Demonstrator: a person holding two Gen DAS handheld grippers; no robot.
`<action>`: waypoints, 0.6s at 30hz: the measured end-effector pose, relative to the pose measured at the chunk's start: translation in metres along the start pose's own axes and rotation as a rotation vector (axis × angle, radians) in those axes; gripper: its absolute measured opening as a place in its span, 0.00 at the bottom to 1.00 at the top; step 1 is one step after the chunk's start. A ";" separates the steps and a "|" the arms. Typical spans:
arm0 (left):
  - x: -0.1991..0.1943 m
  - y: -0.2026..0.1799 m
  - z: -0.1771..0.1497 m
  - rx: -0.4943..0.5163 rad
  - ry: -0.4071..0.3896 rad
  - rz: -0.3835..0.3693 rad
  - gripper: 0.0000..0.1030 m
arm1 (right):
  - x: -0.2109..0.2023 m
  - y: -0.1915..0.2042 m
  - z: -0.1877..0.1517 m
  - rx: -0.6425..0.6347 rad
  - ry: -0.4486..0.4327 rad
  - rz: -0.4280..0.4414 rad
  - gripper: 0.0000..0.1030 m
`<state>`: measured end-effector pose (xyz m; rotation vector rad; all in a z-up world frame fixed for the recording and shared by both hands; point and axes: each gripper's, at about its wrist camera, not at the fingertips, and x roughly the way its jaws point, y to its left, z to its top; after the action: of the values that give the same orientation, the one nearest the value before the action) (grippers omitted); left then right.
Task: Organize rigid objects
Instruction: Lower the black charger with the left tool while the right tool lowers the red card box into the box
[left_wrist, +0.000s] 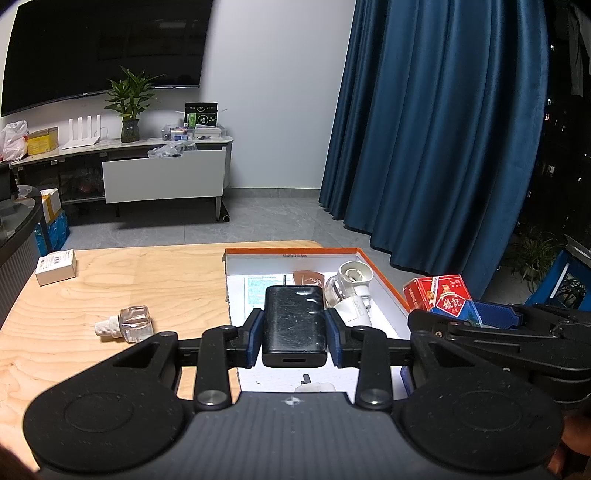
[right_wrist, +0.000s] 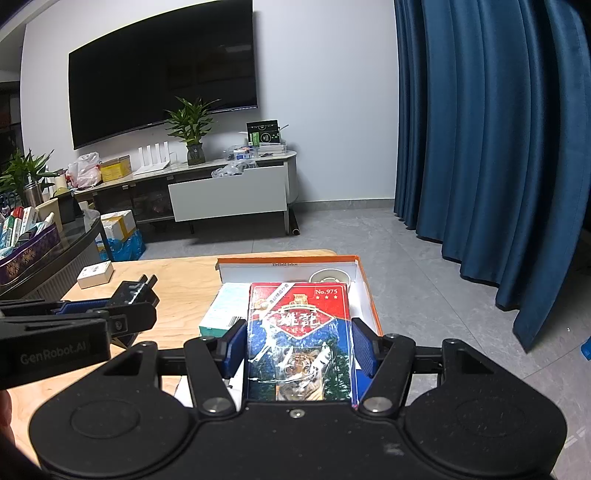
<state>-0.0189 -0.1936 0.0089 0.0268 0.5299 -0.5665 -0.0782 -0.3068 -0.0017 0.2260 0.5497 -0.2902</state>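
My left gripper (left_wrist: 294, 334) is shut on a black power adapter (left_wrist: 294, 321) and holds it above the white, orange-rimmed storage box (left_wrist: 291, 252) on the wooden table. My right gripper (right_wrist: 299, 349) is shut on a red and blue card box with a tiger picture (right_wrist: 299, 332), held over the same storage box (right_wrist: 360, 280). The card box also shows in the left wrist view (left_wrist: 443, 299), at the storage box's right side. The left gripper with the adapter shows at the left of the right wrist view (right_wrist: 136, 295).
In the storage box lie a white plug-in device (left_wrist: 351, 291), a brown item (left_wrist: 308, 277) and a printed sheet. A clear small bottle (left_wrist: 127, 325) lies on the table (left_wrist: 147, 280). A small white carton (left_wrist: 55, 266) sits at the far left corner. A blue curtain hangs at right.
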 end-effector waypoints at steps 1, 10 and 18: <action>0.000 0.000 0.000 0.000 0.000 0.000 0.35 | 0.000 0.001 0.000 0.000 0.000 0.000 0.69; 0.000 0.001 0.000 -0.002 0.000 0.000 0.35 | 0.000 0.000 -0.001 -0.001 0.004 0.002 0.69; 0.000 0.001 -0.001 -0.004 0.001 0.000 0.35 | 0.000 0.000 -0.001 0.000 0.007 0.002 0.69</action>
<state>-0.0187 -0.1925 0.0083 0.0234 0.5323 -0.5651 -0.0781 -0.3066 -0.0025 0.2272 0.5565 -0.2878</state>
